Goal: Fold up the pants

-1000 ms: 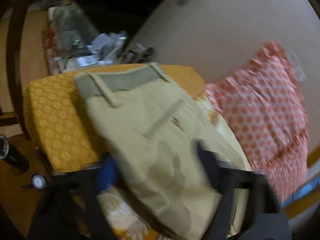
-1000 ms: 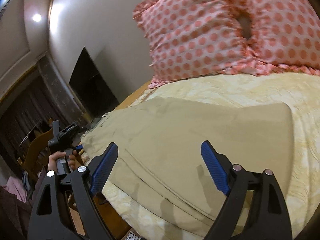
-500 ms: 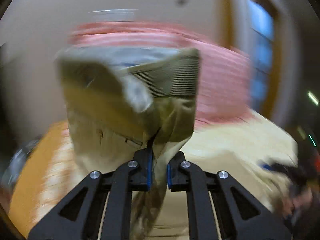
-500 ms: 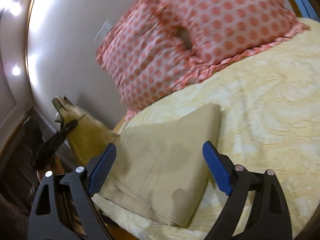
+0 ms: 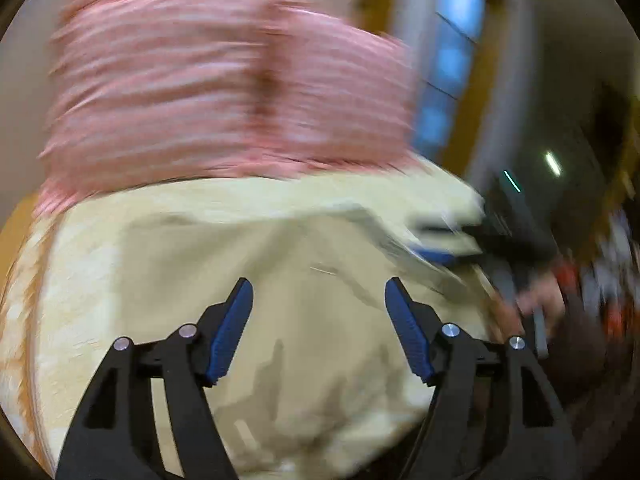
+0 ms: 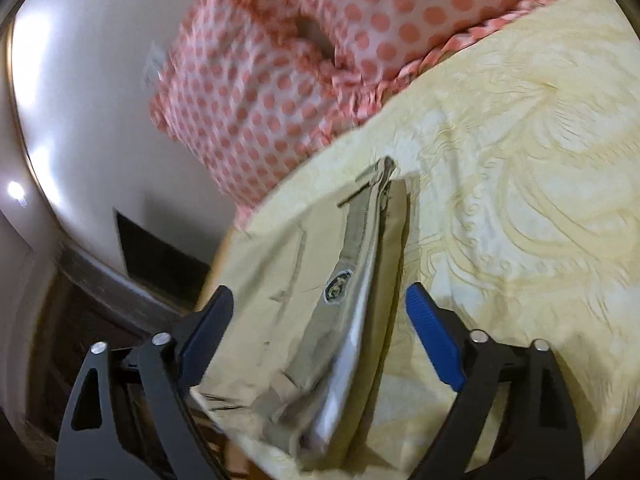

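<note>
Left gripper (image 5: 319,300) now spread, pants (image 6: 320,304) released and folded over, right gripper (image 6: 320,308) still spread above.

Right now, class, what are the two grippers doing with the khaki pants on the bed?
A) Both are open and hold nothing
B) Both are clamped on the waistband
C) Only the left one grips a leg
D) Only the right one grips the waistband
A: the left gripper and the right gripper both show blue pads spread wide apart, with the khaki pants lying loose on the yellow bedspread.
</note>
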Available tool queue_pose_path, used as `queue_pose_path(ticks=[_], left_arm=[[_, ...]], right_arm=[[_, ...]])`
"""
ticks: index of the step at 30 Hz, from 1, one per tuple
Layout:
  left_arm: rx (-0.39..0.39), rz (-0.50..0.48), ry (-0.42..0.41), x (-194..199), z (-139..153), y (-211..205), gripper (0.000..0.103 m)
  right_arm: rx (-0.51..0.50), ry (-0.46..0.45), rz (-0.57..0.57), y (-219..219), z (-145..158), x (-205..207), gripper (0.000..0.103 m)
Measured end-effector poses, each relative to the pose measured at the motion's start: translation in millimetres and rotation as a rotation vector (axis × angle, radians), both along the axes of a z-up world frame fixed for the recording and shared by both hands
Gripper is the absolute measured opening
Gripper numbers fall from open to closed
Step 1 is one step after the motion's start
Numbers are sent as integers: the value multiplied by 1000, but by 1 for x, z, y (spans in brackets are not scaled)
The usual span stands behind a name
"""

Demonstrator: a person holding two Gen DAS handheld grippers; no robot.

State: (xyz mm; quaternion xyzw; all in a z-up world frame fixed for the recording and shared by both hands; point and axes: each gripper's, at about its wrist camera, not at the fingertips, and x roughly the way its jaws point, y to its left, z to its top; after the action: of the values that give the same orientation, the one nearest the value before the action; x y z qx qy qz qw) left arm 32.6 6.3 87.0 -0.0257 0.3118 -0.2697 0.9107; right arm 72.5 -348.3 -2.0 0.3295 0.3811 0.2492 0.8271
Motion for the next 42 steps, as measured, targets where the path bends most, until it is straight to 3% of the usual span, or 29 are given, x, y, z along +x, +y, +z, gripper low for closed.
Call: queue_pose_path(ticks=[4,7,8,9,10,12,14,15,16,18,20,23,25,26,29,34,35,36,38,39,42], left_arm=[[-121,175,249,67,-29,61,54],[-191,168,398,99,-56,78,52],[-202,149,426,105,-61,77,52],[-204,132,432,107,-63,73,53],[-200,120,433,116,-63,70,54],[-195,92,444,123,-61,64,52],[-188,94,470,124,-61,66,47],[-176,124,486,130,-64,71,40],[-178,178,502,131,-64,79,40],[-223,186,505,129,-65,90,56],[-216,163,493,125,-67,89,58],[-186,135,467,126,-64,75,71],[-137,165,480,127,-60,71,68],[-120,202,489,127,-58,73,61],[-116,240,474,123,-57,85,70],[-126,235,469,119,-64,88,75],[-131,227,468,120,-64,86,70],[-116,220,460,120,-65,81,46],[-114,196,466,124,-65,72,17],[-108,190,464,126,-64,70,10],[-114,155,421,139,-50,63,7]], right_arm=[[-112,37,26,15,-2,22,72],[-115,37,52,19,-5,32,69],[-111,44,58,17,-8,34,57],[-90,61,70,15,-13,37,36],[-50,77,89,13,-17,39,26],[74,108,119,5,-27,44,19],[100,121,129,2,-28,46,18],[78,119,129,3,-26,46,18],[54,116,128,5,-24,45,19],[16,109,127,9,-20,46,24],[-7,103,135,12,-18,48,27],[-19,79,146,17,-17,50,26],[-8,94,149,14,-18,51,25],[4,113,144,12,-19,52,25],[2,105,138,11,-19,51,26],[-27,94,146,16,-16,51,31],[-33,88,147,17,-15,52,31],[-39,74,156,19,-15,51,30],[-2,86,169,17,-18,54,20],[32,97,172,13,-19,57,17],[68,71,141,1,-7,76,15]])
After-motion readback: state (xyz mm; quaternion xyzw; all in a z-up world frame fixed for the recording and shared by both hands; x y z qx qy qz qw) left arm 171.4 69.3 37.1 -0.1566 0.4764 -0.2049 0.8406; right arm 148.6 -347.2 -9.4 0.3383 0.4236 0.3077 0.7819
